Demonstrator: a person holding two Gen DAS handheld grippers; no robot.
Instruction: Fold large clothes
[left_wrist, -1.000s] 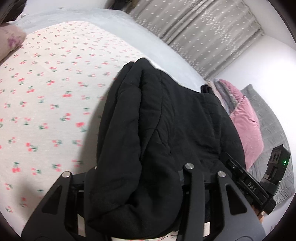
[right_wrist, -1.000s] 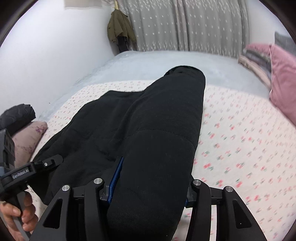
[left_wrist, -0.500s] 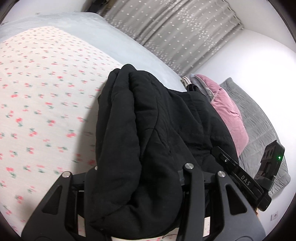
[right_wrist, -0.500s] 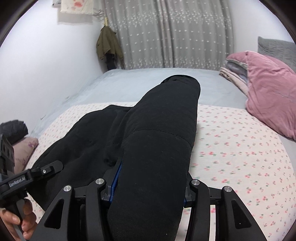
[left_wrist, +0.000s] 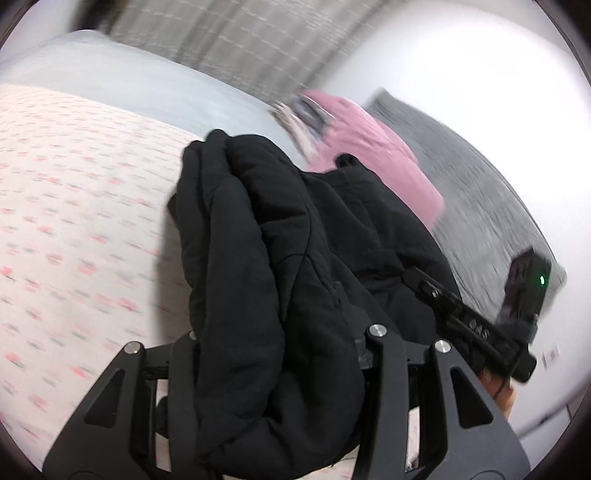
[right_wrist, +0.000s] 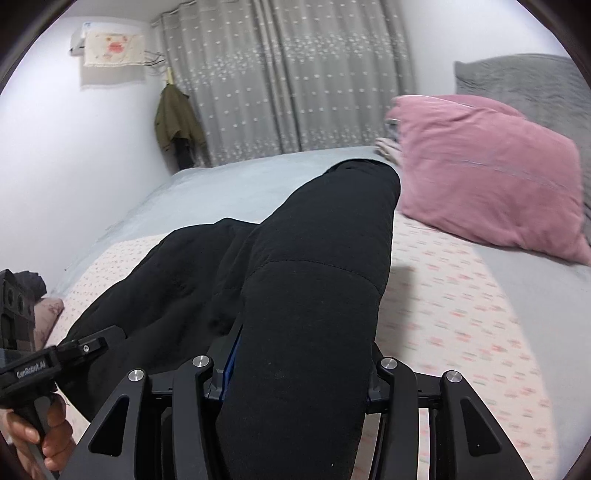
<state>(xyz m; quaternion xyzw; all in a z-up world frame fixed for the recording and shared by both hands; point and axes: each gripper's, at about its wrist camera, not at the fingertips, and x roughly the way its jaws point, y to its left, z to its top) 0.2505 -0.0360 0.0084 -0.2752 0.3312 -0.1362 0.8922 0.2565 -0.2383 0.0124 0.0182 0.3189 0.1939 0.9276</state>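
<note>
Nearest, the left gripper (left_wrist: 280, 373) has its two fingers closed on a thick bundle of a black padded jacket (left_wrist: 280, 258), the cloth bulging out between and over them. The right gripper (right_wrist: 295, 384) likewise clamps a padded sleeve or fold of the same jacket (right_wrist: 317, 295), which fills the gap between its fingers; a strip of blue shows at the inner face of its left-hand finger. In the left wrist view the other gripper (left_wrist: 472, 325) appears at lower right, a green light on its body; in the right wrist view a hand (right_wrist: 48, 435) grips the handle of the other gripper at lower left. The jacket is held between the two grippers above the bed, its far end hanging forward. Beneath it lies a white sheet with small pink flowers (right_wrist: 461, 314), over a pale grey bedspread (right_wrist: 229, 192). Farther off sit a pink pillow (right_wrist: 491, 184) and a grey blanket (left_wrist: 480, 192). At the back hang grey curtains (right_wrist: 288, 81) and an olive coat (right_wrist: 177, 122) on the white wall.
</note>
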